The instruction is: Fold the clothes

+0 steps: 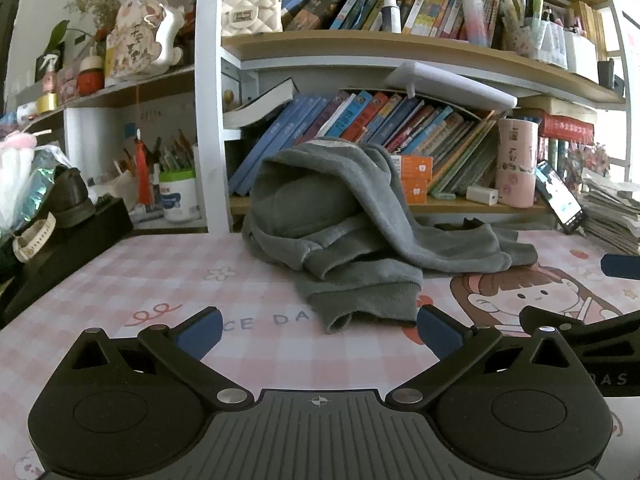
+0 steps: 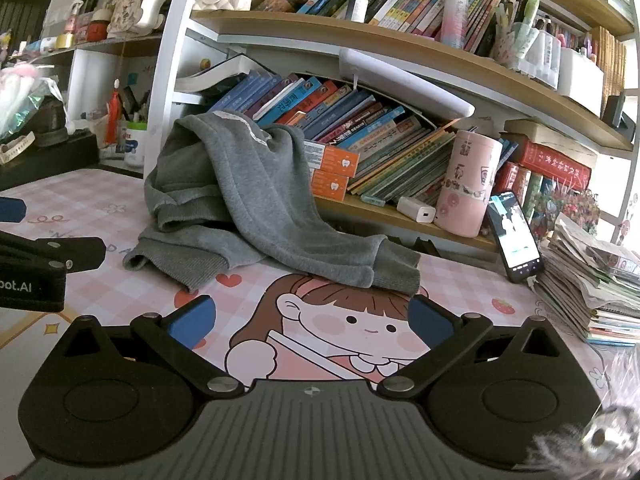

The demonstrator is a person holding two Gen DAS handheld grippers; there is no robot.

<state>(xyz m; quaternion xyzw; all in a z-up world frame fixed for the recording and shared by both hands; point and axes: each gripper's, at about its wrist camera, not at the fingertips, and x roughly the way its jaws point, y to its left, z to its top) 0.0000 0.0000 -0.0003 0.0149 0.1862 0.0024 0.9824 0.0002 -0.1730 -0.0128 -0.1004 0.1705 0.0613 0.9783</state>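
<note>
A pink checked desk mat (image 1: 120,280) with a cartoon girl covers the desk, with crowded bookshelves (image 2: 360,32) rising at the far side. A grey sweatshirt (image 1: 340,216) lies crumpled at the far middle of the mat, heaped against the books. It looks soft, limp and fairly thick; the ribbed cuff (image 1: 360,304) nearest the left gripper (image 1: 320,332) seems the handiest hold. The left gripper and the right gripper (image 2: 312,320) are both spread wide, holding nothing.
</note>
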